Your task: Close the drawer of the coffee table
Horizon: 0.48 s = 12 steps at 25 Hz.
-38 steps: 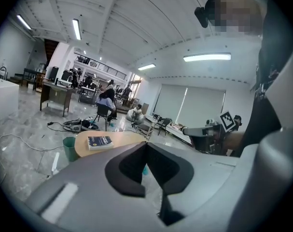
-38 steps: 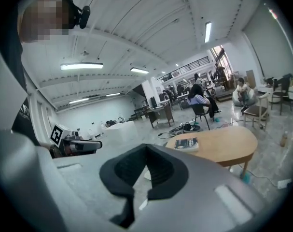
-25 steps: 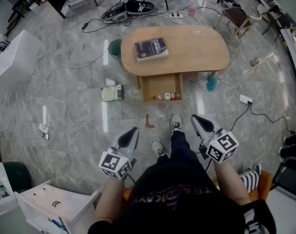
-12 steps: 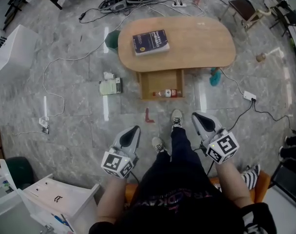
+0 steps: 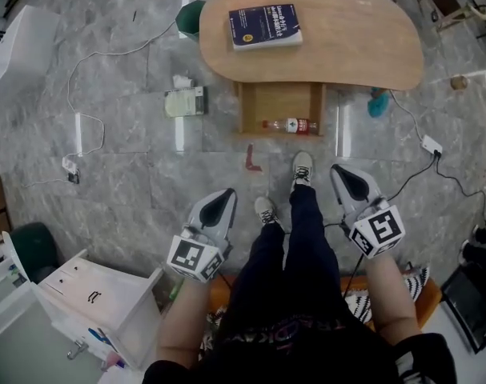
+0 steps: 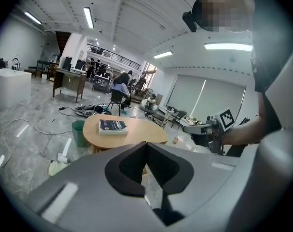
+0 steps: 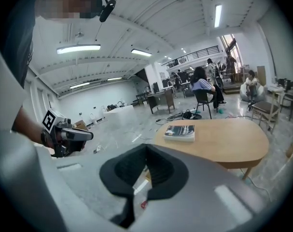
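Observation:
The oval wooden coffee table (image 5: 355, 34) stands ahead of me with a dark blue book (image 5: 265, 25) on top. Its drawer (image 5: 279, 102) is pulled out toward me, and a small bottle (image 5: 291, 125) lies inside along the front. My left gripper (image 5: 223, 198) and right gripper (image 5: 344, 174) are held low beside the person's legs, well short of the drawer, both shut and empty. The left gripper view shows shut jaws (image 6: 147, 146) with the table (image 6: 136, 133) beyond. In the right gripper view the shut jaws (image 7: 146, 151) point at the table (image 7: 223, 139).
A green bin (image 5: 189, 14) stands at the table's left end. On the floor lie a pale packet (image 5: 184, 102), a small red piece (image 5: 251, 160), cables and a power strip (image 5: 429, 144). A white cabinet (image 5: 90, 302) stands at lower left. The person's feet (image 5: 303, 166) are just before the drawer.
The table and drawer have come closer and larger in the head view. Both grippers have sunk and moved forward a little, still shut.

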Available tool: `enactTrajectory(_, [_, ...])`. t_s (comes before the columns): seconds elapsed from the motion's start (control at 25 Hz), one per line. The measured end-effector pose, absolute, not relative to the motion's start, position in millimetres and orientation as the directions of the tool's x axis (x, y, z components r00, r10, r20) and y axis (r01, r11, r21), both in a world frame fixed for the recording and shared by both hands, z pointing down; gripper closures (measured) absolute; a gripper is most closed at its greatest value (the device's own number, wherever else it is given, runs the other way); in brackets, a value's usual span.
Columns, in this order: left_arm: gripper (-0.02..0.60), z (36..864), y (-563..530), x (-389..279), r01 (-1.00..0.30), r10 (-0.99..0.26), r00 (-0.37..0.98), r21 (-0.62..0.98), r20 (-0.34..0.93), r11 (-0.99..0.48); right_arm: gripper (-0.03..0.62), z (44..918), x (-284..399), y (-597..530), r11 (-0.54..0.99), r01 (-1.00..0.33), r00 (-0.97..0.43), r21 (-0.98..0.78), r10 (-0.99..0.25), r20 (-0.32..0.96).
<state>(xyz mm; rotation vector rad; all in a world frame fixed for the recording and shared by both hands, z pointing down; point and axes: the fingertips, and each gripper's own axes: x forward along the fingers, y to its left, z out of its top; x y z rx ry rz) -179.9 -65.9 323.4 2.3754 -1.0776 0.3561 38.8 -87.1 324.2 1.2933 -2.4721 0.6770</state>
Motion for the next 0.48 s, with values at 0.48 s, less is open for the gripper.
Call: enactTrajectory(0.48, [0.581,474.8,-98.9,-215.0,-0.826,-0.678,0.564,0.329,0.472,-0.458,0.594,462.9,46.7,-114.7,0.484,-0.830,-0.554,-0.279,-0.653,0.516])
